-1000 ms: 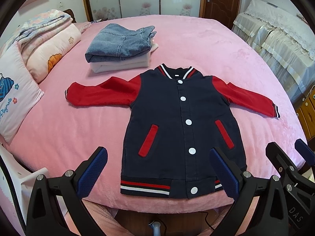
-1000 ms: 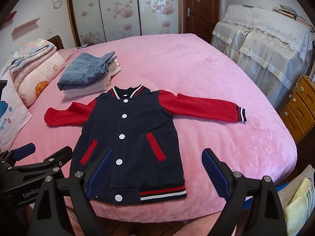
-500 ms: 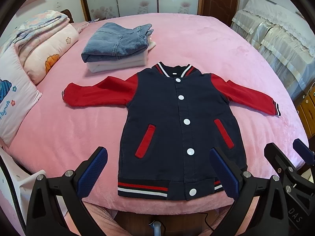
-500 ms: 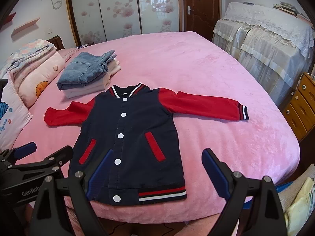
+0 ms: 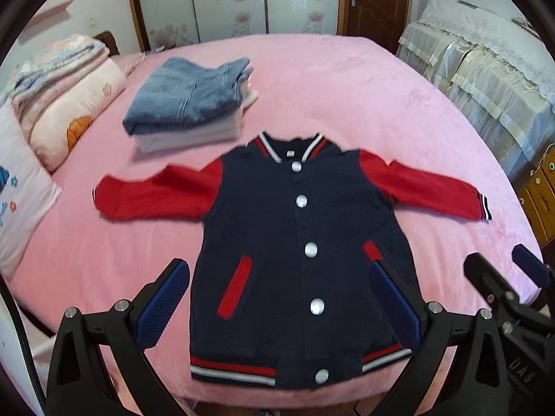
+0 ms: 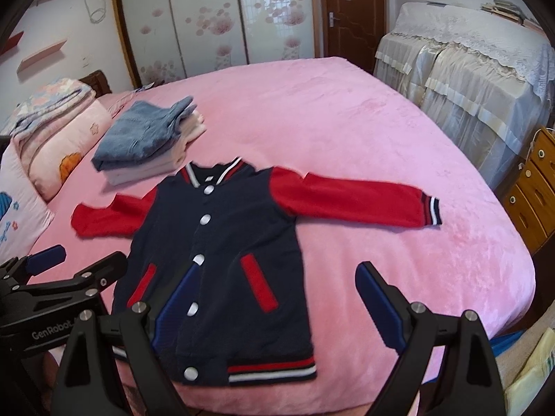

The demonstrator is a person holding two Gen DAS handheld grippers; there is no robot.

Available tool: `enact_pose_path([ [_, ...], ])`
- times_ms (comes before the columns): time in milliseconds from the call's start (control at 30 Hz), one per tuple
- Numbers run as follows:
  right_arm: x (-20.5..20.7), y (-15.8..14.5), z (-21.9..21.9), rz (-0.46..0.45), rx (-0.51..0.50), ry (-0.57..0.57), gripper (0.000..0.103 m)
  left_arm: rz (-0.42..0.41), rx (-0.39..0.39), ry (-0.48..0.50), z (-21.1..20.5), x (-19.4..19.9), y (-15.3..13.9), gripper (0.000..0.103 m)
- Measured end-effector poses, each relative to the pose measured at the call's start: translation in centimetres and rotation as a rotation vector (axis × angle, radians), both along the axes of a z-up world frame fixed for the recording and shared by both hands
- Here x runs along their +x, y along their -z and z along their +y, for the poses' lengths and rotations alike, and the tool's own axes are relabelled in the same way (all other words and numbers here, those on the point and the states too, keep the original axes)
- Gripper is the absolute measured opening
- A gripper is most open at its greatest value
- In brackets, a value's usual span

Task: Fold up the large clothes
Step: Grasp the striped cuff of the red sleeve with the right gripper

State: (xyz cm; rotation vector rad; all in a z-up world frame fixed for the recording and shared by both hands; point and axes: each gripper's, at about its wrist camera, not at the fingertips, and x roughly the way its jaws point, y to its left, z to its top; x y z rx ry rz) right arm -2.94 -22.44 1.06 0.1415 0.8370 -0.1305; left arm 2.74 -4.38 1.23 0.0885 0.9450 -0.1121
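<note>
A navy jacket [image 5: 301, 242] with red sleeves lies face up and spread flat on the pink bed [image 5: 347, 97], near its front edge. It is buttoned down the middle with white snaps [image 5: 311, 249], five of them showing from collar to hem. The collar [image 5: 289, 145] and the hem band [image 5: 236, 371] are striped in red, white and navy, and so is the cuff [image 6: 432, 211] of the sleeve that stretches out toward the dresser side. Two slanted red pocket strips [image 6: 258, 282] sit low on the chest panels. Both sleeves lie out to the sides, roughly level, with the other sleeve [image 5: 156, 197] ending near the pillows [image 5: 69, 111].

The left gripper [image 5: 279, 305] hangs over the lower part of the jacket, its blue-padded fingers [image 5: 163, 305] spread wide with nothing between them. The right gripper [image 6: 277, 308] is likewise spread wide and empty, above the hem and the bed just beside it. Whether either one touches the cloth cannot be told.

Behind the collar, just beside it, rests a stack of folded clothes [image 5: 187, 100], with blue denim on top of pale fabric.
</note>
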Motion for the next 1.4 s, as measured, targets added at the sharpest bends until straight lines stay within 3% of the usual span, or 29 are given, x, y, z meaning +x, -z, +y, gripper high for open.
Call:
enact_pose_path([
  [133,1.1,-0.9,-2.5,-0.032,0.001,0.042,0.091,-0.044,-0.017,0.057,-1.7,1.9,-0.9,0.102],
  [267,2.1,-1.5,-6.0,-0.060,-0.009,0.117,0.091,-0.093,-0.084,0.103,-3.1,4.0,-1.7,0.102],
  [400,3.4,-0.6,-10.1,-0.051,-0.018,0.205,0.091,-0.081,-0.198,0.137,-4.3,7.0,-1.6,0.102],
  [500,4.2,0.9,-13.6,-0.028,0.017,0.266,0.091,-0.074,-0.157,0.125,-5.9,9.4,-0.7,0.102],
  [600,4.9,3.0,-16.7,0.000,0.058,0.318,0.084,-0.079,-0.106,0.122,-7.7,11.2,0.8,0.102],
  [767,5.9,7.4,-20.9,0.052,0.159,0.369,0.072,-0.071,-0.084,0.132,-10.5,13.6,4.3,0.102],
  [1033,7.0,13.2,-24.5,0.127,0.289,0.449,0.064,0.101,-0.043,0.101,-14.3,17.1,11.5,0.097],
  [1200,6.7,15.1,-26.6,0.104,0.416,0.502,0.061,0.147,-0.055,0.133,-16.1,17.3,13.8,0.097],
  [1300,6.7,15.8,-27.5,0.079,0.460,0.524,0.055,0.148,-0.055,0.162,-17.6,17.5,14.2,0.097],
  [1400,7.3,16.1,-28.0,0.066,0.486,0.524,0.041,0.148,-0.044,0.180,-18.9,17.7,14.7,0.097],
])
